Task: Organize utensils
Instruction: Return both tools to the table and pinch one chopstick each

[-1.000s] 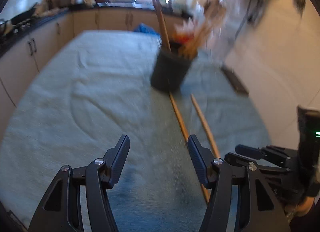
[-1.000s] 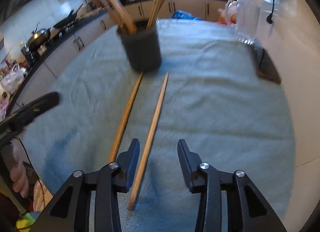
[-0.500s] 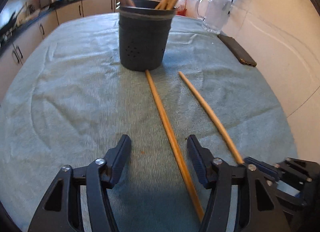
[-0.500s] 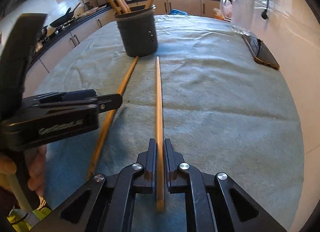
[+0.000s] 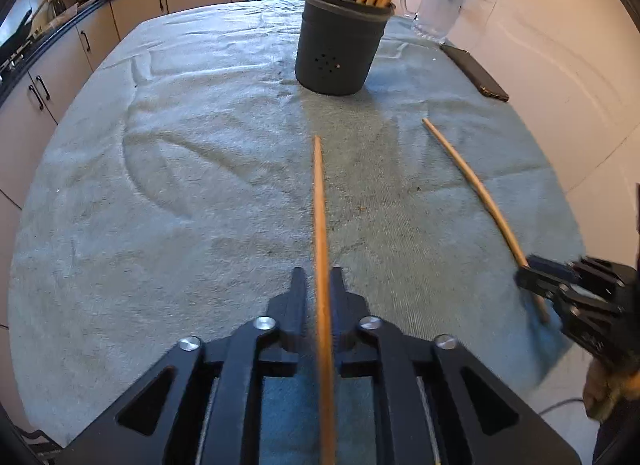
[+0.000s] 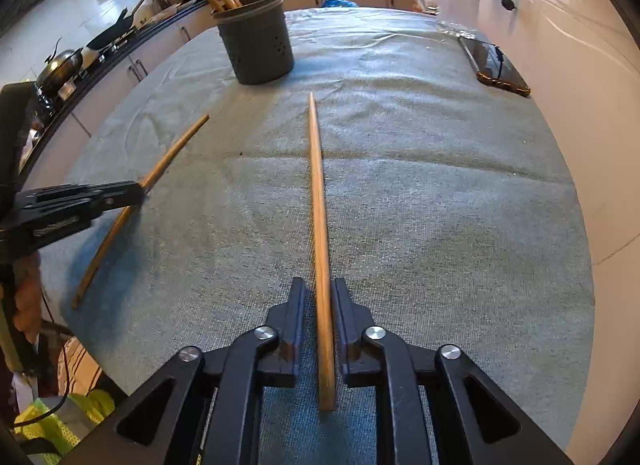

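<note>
- Left wrist view: the left gripper (image 5: 318, 291) was closed on a wooden stick (image 5: 320, 233) that ran up the middle of the frame from between its fingers. Half a second before, those fingers had stood wide apart with the stick lying on the towel (image 5: 180, 185) between them, so this grasp had only just been made.
- The stick's far tip pointed toward the dark utensil holder (image 5: 340, 53) at upper centre, which already held several sticks, and stopped well short of it.
- At the right edge of this frame the right gripper (image 5: 532, 281) clamped the near end of a second stick (image 5: 472, 181), which slanted toward the upper middle.
- A glass jug (image 5: 436, 5) and a phone (image 5: 474, 73) sat at upper right, clear of both sticks.
- Right wrist view: the right gripper (image 6: 318, 291) was shut on its stick (image 6: 318, 201), as it had been half a second earlier; the stick's butt end showed just behind the fingers.
- The utensil holder (image 6: 258, 49) stood at upper centre-left, beyond the stick's tip.
- At the left edge the left gripper (image 6: 132, 193) held its stick (image 6: 160, 169) partway along, the far end angled to the upper right.
- Judgement: with both sticks now gripped and their tips drawn back from the holder's base, the pick-up looked complete. What remained was lifting each, turning it upright and dropping it into the holder.
</note>
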The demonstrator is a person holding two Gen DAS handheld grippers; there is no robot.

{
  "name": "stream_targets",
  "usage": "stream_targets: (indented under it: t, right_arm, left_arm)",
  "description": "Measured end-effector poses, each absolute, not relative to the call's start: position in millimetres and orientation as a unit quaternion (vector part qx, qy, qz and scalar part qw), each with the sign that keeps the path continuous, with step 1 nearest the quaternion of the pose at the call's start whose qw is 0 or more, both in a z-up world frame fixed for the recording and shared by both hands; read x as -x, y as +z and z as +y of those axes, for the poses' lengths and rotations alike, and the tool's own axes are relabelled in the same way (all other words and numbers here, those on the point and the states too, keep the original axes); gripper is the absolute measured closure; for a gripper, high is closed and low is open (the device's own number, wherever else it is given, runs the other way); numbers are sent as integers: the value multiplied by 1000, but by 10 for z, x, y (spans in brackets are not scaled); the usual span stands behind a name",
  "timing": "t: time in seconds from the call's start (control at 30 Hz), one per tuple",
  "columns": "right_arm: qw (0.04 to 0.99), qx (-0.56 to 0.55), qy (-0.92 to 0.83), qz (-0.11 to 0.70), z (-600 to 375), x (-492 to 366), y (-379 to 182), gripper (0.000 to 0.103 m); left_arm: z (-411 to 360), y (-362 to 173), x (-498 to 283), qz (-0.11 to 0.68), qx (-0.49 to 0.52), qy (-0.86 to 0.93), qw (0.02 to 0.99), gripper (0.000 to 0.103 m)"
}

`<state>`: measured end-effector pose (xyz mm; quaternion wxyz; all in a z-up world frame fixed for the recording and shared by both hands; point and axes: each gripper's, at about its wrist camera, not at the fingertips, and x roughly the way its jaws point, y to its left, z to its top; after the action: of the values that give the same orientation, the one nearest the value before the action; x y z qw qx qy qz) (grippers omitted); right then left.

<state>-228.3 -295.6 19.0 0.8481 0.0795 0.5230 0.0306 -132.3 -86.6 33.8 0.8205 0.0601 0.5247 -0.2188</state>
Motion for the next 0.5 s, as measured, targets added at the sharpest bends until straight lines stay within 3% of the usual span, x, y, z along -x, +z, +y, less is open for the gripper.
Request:
stream_targets:
  t: [0.03,0.07,0.5]
  right_arm:
    - [847,-79,31,525,-2959,2231,191,79]
    - [845,-75,31,528,-2951,2175,186,79]
    - [824,-6,7,567,-2866,1169,168,79]
  left_arm:
    - [-857,356,1308,523,-62,-219,822,71]
    - [-854,367,1278,520,-64,-214,824,68]
    - [-1291,229,635,552,-78,-201,806,68]
